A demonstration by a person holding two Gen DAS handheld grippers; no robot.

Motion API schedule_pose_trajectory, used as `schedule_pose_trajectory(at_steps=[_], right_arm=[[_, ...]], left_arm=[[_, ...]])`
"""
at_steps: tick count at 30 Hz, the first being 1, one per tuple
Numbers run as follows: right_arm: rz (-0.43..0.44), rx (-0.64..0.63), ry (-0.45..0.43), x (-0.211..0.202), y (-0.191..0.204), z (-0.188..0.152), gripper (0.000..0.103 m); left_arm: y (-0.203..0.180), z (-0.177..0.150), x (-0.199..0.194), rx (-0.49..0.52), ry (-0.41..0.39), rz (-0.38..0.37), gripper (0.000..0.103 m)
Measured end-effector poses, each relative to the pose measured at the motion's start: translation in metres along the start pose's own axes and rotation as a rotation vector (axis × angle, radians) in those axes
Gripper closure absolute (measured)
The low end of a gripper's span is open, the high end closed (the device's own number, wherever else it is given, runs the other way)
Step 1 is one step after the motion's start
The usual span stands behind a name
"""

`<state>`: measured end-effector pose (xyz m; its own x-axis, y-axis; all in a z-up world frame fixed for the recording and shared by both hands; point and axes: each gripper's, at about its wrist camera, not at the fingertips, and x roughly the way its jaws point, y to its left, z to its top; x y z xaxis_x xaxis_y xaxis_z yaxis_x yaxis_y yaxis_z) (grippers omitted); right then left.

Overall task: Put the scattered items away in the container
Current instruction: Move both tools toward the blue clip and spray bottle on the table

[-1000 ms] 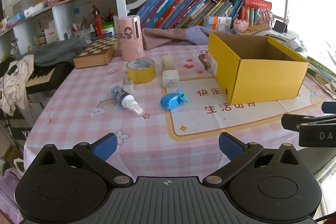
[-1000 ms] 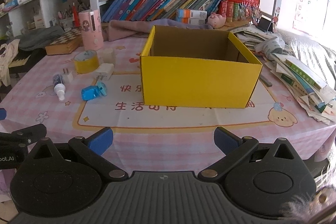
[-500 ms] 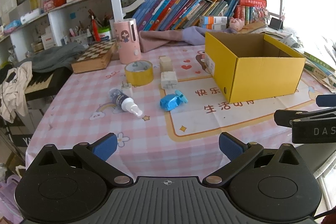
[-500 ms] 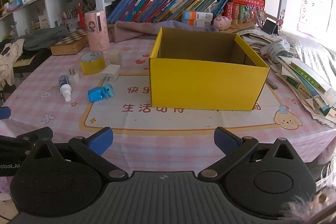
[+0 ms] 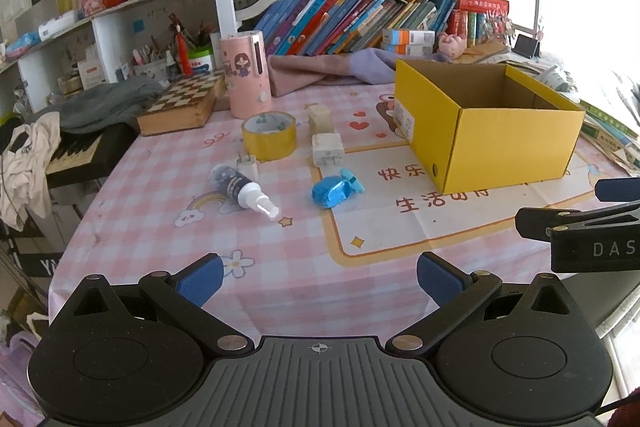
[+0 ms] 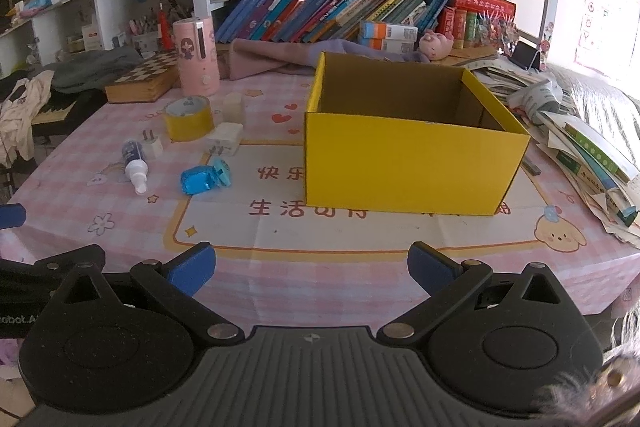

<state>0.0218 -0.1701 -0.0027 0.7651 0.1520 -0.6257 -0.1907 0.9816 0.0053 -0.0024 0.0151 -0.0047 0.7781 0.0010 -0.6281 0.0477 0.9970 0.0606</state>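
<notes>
Both my left gripper (image 5: 318, 277) and right gripper (image 6: 310, 263) hover with fingers wide, empty, near the yellow box (image 6: 404, 163) on the counter (image 6: 360, 235).

The left tool (image 5: 318, 277) hangs wide open and empty above the surface (image 5: 160, 227); spray bottle (image 5: 242, 190), tape roll (image 5: 269, 135) and blue bottle (image 5: 334, 189) lie left of the yellow box (image 5: 500, 143).

Bare tablecloth (image 5: 304, 267) lies open between the near edge and the scattered bits, the yellow box (image 6: 412, 163) stands open-topped with clear cloth before it, while a pink cylinder (image 5: 246, 75), chessboard case (image 5: 180, 105) and stacked books (image 6: 592, 163) crowd the far and right sides.
</notes>
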Motion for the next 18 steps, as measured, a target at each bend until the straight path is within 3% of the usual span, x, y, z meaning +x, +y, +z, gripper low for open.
schedule_pose_trajectory(at_steps=[13,18], right_arm=[[0.035,-0.04,0.017,0.005,0.019,0.006,0.0],[0.094,-0.079,0.007,0.009,0.029,0.009,0.0]], left_arm=[[0.028,0.002,0.004,-0.063,0.015,0.051,0.0],[0.038,0.0,0.006,-0.095,0.02,0.087,0.0]])
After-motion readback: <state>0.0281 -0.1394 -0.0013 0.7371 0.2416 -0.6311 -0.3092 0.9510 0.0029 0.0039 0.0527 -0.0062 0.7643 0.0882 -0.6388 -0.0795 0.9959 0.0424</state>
